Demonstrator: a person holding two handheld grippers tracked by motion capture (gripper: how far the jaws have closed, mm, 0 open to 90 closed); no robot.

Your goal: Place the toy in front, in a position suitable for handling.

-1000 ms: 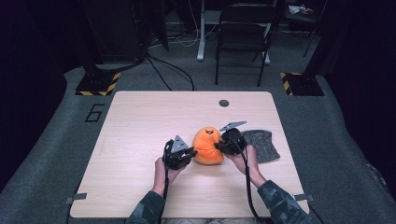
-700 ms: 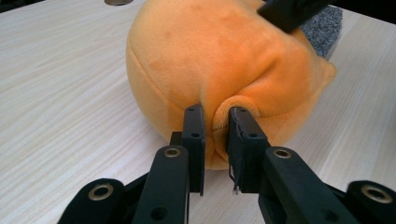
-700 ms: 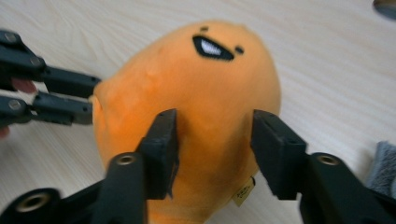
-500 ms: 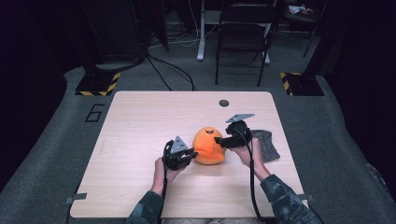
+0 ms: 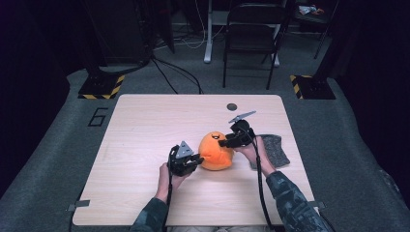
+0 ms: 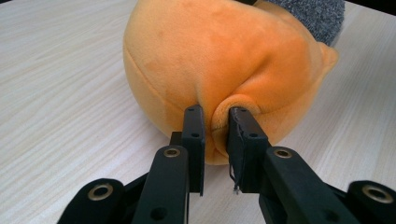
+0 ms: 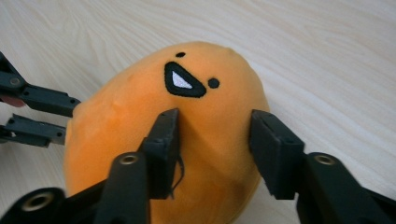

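An orange plush toy with a black smiling mouth lies near the table's middle. My left gripper is at the toy's left side; in the left gripper view it is shut on a small pinched fold of the plush. My right gripper reaches in from the right over the toy's top. In the right gripper view its jaws straddle the plush just behind the face. They have just been closing, and both pads press into the fabric.
A grey felt cloth lies flat to the right of the toy, under my right hand. A small dark disc sits near the far edge of the wooden table. A folding chair stands beyond it.
My right gripper let go of the toy's right side, swung out and back, and now comes onto the toy's top from farther back. The left gripper and the toy stayed put.
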